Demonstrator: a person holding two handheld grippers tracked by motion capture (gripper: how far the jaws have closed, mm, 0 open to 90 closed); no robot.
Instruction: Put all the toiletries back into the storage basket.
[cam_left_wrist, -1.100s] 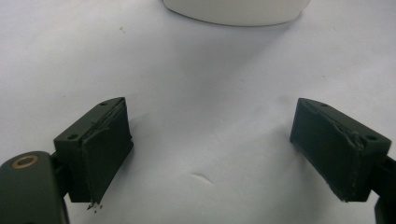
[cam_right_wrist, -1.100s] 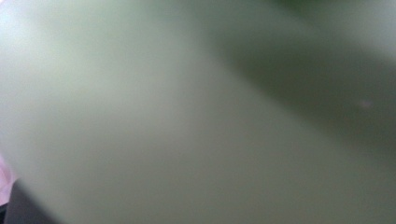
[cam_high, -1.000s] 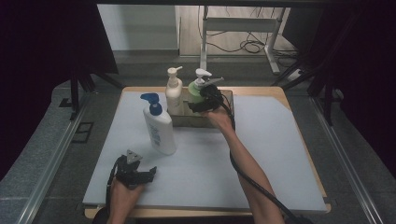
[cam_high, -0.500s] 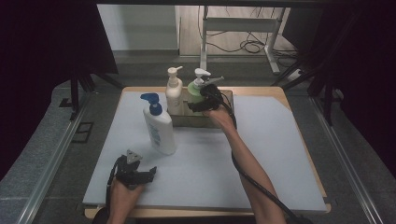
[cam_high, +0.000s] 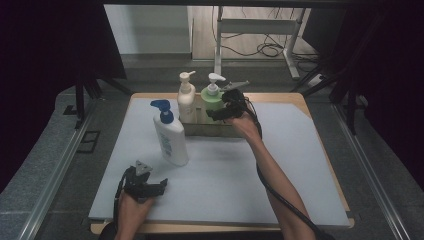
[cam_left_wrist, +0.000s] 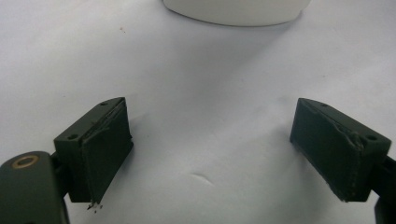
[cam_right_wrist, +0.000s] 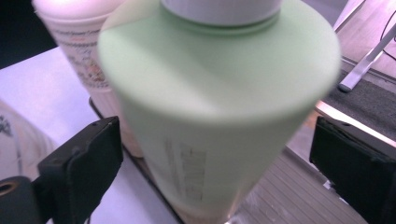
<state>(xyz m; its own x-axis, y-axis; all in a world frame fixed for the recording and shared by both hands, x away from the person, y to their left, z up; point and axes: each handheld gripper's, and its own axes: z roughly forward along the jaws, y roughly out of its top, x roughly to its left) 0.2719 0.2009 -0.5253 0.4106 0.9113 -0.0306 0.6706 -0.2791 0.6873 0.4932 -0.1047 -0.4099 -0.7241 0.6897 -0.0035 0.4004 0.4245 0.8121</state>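
- Starting at the left edge of the high view, we've got our left gripper (cam_high: 150, 187) parked low on the white mat (cam_high: 300, 165) that covers the counter (cam_high: 295, 97), near the front edge.
- Its jaws are spread wide with nothing between them; in the left gripper view we just see bare mat between the two black pads (cam_left_wrist: 105, 149), and the rounded white base of a bottle at the top.
- That base belongs to the white bottle with the blue pump (cam_high: 170, 135), standing upright on the mat just beyond the left gripper, clear of the tray.
- Next over, a cream pump bottle (cam_high: 186, 100) stands in the left part of a shallow dark tray (cam_high: 210, 131) at the back of the mat.
- Right beside it in the same tray is the green pump bottle (cam_high: 212, 99), upright, and up close it looks to be touching or nearly touching the cream one.
- Our right gripper (cam_high: 227, 107) is up against the green bottle's right side, with our forearm stretched across the mat.
- In the right gripper view the green bottle (cam_right_wrist: 219, 116) sits between the jaws, but there's a visible gap on each side, so the pads aren't pressing it. The jaws have just been opening and stand spread around the bottle.
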